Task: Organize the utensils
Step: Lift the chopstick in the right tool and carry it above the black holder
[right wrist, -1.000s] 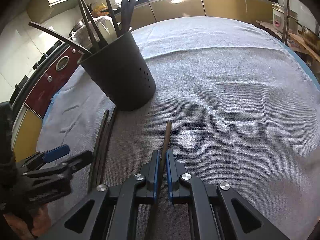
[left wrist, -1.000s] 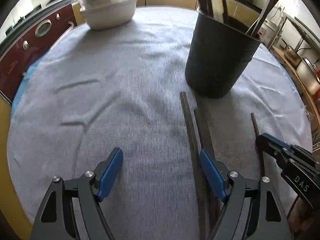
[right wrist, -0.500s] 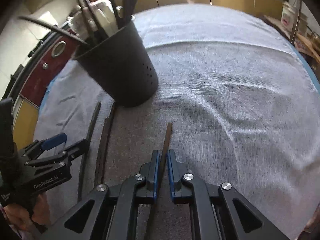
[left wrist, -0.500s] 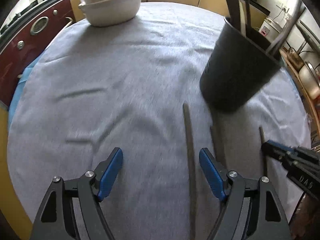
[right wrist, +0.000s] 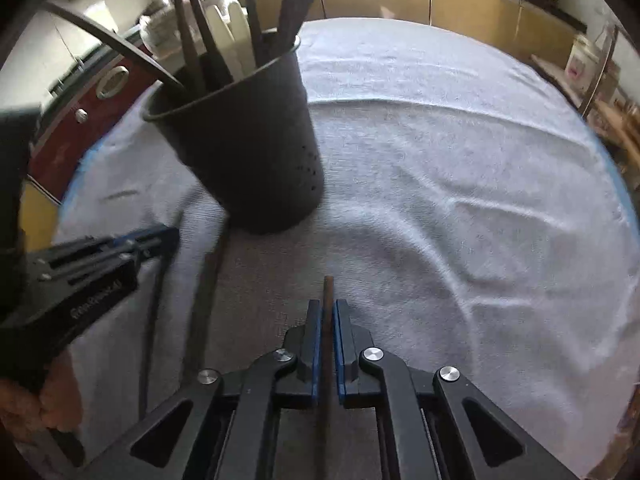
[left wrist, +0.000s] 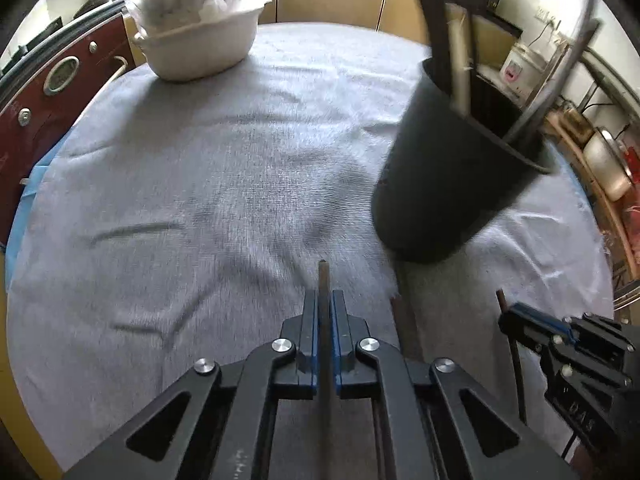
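Two grips: each hand-held gripper is closed on one dark chopstick, so the step in hand reads as carrying both to the black holder.

Left wrist view, grip: the left hand-held gripper (left wrist: 324,300) has its blue pads clamped on a thin chopstick (left wrist: 323,276) whose tip pokes out just past the jaws.
Left wrist view, target: the black utensil holder (left wrist: 452,184) stands ahead and to the right, already bristling with dark utensils (left wrist: 436,20).
Left wrist view, leftover: another stick (left wrist: 404,328) lies on the cloth between the two tools, just below the holder's foot.
Left wrist view, advice: lift clear of the cloth first, tip the stick more upright, then aim for a gap between the standing handles; the grip is near one end, so the long free part could swing and knock the rim.

Right wrist view, grip: the right hand-held gripper (right wrist: 329,308) pinches a brown chopstick (right wrist: 329,292) the same way, tip just beyond the pads.
Right wrist view, target: the holder is ahead and to the left, near; the left tool sits at the left edge.
Right wrist view, advice: go in one at a time so the tools do not crowd the opening.

Surface: round tabletop under a wrinkled grey cloth (right wrist: 460,160), with blue showing at the edge.
Room: a kitchen with yellow cabinets (left wrist: 332,0), a dark red appliance front (left wrist: 60,92), and a white basin (left wrist: 196,44) at the far edge.
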A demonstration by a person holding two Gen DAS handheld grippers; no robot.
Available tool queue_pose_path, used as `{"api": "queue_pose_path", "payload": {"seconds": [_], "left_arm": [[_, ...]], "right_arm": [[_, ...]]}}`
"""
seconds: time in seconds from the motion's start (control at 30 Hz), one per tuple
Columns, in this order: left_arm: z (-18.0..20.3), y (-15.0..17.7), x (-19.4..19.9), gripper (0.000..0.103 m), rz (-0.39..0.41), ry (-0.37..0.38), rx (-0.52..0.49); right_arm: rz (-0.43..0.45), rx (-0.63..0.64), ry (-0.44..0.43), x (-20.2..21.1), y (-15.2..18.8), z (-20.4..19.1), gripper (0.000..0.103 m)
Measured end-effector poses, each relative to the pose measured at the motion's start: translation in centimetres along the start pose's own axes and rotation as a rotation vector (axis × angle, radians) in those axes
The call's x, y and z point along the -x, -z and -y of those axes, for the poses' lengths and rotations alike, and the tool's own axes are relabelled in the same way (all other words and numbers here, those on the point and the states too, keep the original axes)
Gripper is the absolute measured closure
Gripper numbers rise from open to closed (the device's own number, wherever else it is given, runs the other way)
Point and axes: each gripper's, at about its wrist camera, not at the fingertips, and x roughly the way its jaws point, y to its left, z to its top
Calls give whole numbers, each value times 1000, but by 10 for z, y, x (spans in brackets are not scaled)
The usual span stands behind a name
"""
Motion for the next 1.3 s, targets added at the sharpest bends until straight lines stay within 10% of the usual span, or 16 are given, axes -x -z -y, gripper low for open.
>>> {"api": "queue_pose_path", "payload": {"seconds": [0.57, 1.3], "left_arm": [[45, 52, 183, 97, 447, -158, -100], [64, 65, 235, 97, 562, -198, -107]], "right_arm": [[382, 13, -135, 128, 34, 1, 97], [573, 6, -166, 200, 45, -7, 97]]}}
